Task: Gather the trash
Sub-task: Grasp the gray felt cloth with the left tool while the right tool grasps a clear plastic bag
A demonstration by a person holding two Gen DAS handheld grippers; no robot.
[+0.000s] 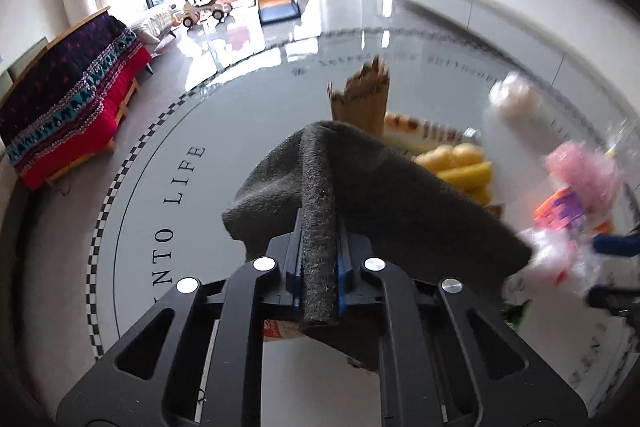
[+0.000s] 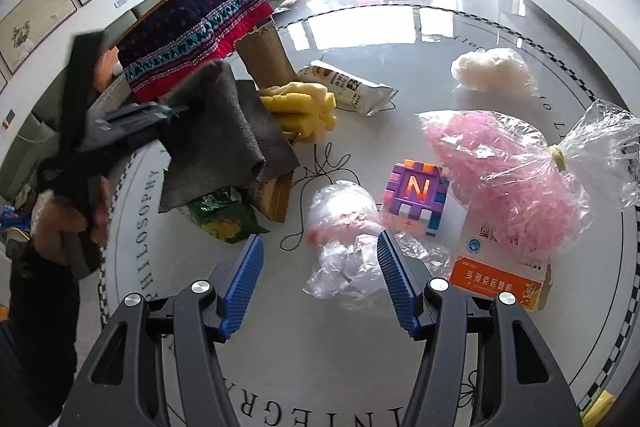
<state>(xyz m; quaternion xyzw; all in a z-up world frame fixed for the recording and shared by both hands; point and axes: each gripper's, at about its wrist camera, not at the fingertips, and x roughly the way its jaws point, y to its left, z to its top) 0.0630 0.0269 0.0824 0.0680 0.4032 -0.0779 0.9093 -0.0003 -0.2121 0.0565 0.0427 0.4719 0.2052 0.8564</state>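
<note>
The left claw [image 1: 318, 259] is pinching a fold of the grey cloth [image 1: 360, 187], which hangs over its front. The right claw [image 2: 320, 283] stands spread above the bench [image 2: 320, 367]; the crumpled clear plastic [image 2: 352, 267] lies between its fingers. I think it should go lower before it closes, so the thin film does not slip.

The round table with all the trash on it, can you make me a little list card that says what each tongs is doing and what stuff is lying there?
surface: round grey table with lettering around its edge
left tongs: shut on a grey cloth, lifted off the table
right tongs: open, holding nothing, pointed down at a crumpled clear plastic bag
beside that bag: purple block with letter N, orange and white box
far side: paper bag, yellow sponge pieces, white fluff
right side: bag of pink shreds
</note>
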